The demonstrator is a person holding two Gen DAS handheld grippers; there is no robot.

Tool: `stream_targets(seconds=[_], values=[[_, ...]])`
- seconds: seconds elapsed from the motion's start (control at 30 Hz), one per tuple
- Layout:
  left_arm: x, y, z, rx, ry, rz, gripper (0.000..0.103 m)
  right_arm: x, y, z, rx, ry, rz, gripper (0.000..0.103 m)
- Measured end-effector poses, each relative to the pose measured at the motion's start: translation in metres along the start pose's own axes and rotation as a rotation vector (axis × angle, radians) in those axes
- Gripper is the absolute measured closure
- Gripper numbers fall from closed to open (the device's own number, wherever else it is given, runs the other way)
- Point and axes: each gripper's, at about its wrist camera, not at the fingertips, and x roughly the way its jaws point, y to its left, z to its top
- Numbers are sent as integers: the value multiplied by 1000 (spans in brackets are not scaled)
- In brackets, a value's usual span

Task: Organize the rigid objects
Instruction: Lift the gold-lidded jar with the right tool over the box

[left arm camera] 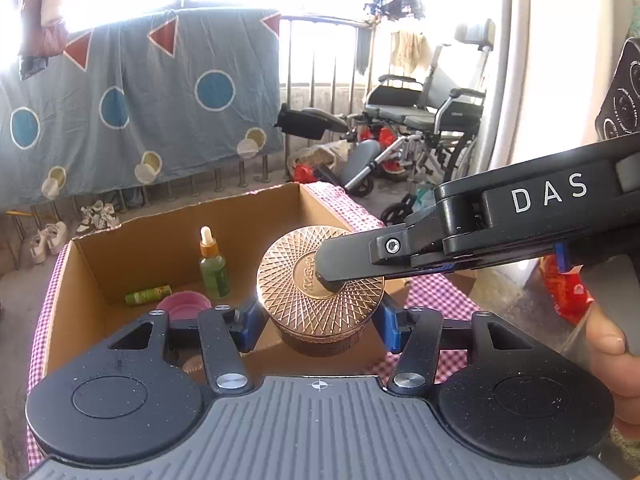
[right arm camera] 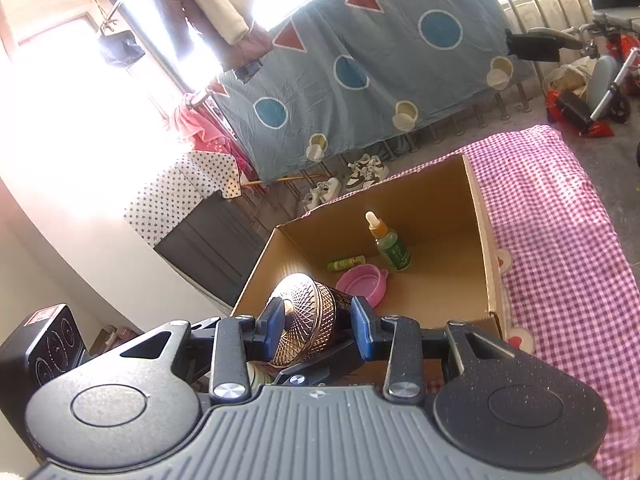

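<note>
Copper jar is held over the cardboard box, pinched at its sides by the left gripper. Its lid and base are clamped by the right gripper. Inside the box: dropper bottle, green tube, pink bowl.

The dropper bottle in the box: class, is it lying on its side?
No. The dropper bottle stands upright on the floor of the box, its white tip pointing up, beside the pink bowl.
</note>
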Motion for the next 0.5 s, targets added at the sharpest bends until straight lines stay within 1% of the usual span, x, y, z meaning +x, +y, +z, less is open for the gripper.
stream_targets(seconds=[0.07,0.13,0.27,0.37,0.5], values=[[14,7,12,-27,19,2,48,13,1,19,-37,28,-11,63],[33,16,23,-67,58,-2,48,30,-2,37,-55,71,-26,63],[80,38,35,-148,172,-25,48,78,-14,72,-76,200,-72,62],[108,55,38,-220,235,-30,48,113,-28,88,-70,287,-103,62],[143,72,44,-285,303,-30,48,151,-37,101,-118,352,-158,62]])
